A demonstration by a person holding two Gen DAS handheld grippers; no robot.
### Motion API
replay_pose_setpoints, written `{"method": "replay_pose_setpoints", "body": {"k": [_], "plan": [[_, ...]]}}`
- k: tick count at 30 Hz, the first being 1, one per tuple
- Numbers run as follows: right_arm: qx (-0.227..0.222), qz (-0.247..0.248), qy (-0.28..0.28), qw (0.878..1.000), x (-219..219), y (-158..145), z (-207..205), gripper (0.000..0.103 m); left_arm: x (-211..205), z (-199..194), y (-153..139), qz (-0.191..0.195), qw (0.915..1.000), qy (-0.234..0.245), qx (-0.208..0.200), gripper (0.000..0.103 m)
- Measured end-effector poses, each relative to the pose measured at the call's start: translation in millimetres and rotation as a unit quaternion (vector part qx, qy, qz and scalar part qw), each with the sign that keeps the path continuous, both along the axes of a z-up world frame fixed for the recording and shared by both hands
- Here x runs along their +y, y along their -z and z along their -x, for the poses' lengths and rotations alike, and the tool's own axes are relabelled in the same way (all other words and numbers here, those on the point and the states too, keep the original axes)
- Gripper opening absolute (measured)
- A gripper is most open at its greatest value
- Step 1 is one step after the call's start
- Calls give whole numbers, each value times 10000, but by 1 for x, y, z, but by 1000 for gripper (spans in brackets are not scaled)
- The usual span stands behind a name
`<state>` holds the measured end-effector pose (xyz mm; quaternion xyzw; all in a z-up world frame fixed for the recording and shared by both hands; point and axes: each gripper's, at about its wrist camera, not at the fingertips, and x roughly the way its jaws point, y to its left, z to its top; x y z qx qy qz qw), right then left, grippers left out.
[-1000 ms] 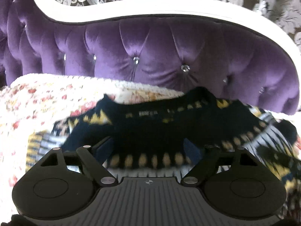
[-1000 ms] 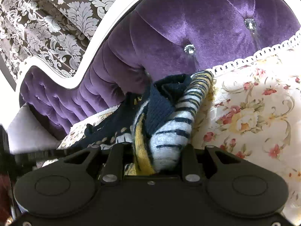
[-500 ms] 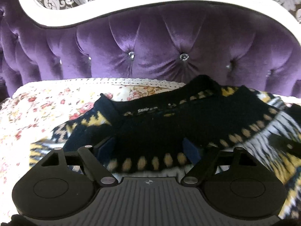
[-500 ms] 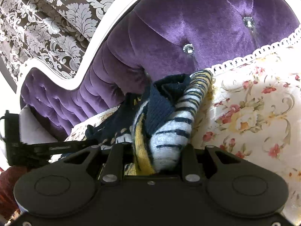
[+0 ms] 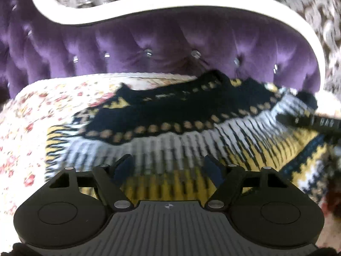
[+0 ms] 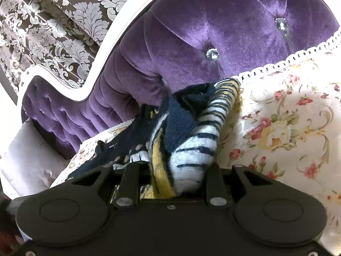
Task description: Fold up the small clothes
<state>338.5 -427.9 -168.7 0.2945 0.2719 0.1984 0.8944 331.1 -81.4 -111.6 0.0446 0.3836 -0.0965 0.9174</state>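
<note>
A small knitted sweater, navy with yellow and white patterns, lies spread on a floral cover over a purple sofa. My left gripper is open and empty, just above the sweater's white and yellow striped part. My right gripper is shut on a bunched sleeve of the sweater, striped white and navy, and holds it above the floral cover. The right gripper's dark body shows at the right edge of the left wrist view.
The tufted purple sofa back with its white frame rises right behind the sweater. Patterned wallpaper is behind the sofa. The sofa arm curves down at the left in the right wrist view.
My left gripper has pulled back and up from the sweater's neck area; more of the striped lower part now shows. My right gripper keeps its hold on the sleeve, nearly still.
</note>
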Motion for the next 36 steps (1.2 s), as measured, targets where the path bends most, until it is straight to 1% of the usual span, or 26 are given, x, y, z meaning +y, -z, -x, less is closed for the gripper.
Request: {"method": "replay_pose_setpoints", "body": {"k": [2,5,8,9,11,13,15,16,18,19,21,22,24,27,30,33,36], "plan": [[16,11,4,10000,1,0,-1,33,25,5,-9,181,9996,-158,-144,73],[65,63,32,10000,2,-2,-2,31,60,9,-15,176,9982,-509,-270,73],[102,136,58,9998,5,-3,-3,30,87,4,-9,122,9972,-712,-197,73],[116,166,65,9998,5,-4,-3,29,93,0,-6,102,9972,-739,-58,73],[147,312,94,9994,9,-7,-4,29,104,-7,1,167,9976,-638,230,73],[186,558,144,9982,16,-11,-4,29,110,-10,6,163,9979,-523,336,74],[267,752,191,9966,21,-16,-5,29,115,-12,9,361,9975,-426,444,73],[355,806,240,9958,23,-19,-5,30,117,-14,9,422,9972,-368,505,73],[605,777,386,9944,26,-26,-6,33,120,-12,8,448,9976,-198,494,73],[727,841,457,9928,30,-32,-5,33,122,-13,8,517,9972,-143,514,72],[744,1191,495,9889,41,-49,-2,33,126,-15,9,729,9952,-122,635,72],[733,1283,493,9878,42,-56,1,33,130,-15,7,798,9945,-112,671,72],[664,1315,492,9879,52,-77,7,33,135,-13,3,838,9947,-117,590,72],[465,1499,402,9868,79,-111,15,34,142,-12,-5,896,9949,-208,420,72],[315,1565,134,9871,119,-139,22,34,153,-9,-12,1000,9939,-311,339,72],[308,1415,-121,9894,157,-151,23,34,162,-8,-14,923,9945,-406,274,72],[345,1409,-415,9886,199,-149,20,34,173,-6,-16,898,9943,-512,242,72]]}}
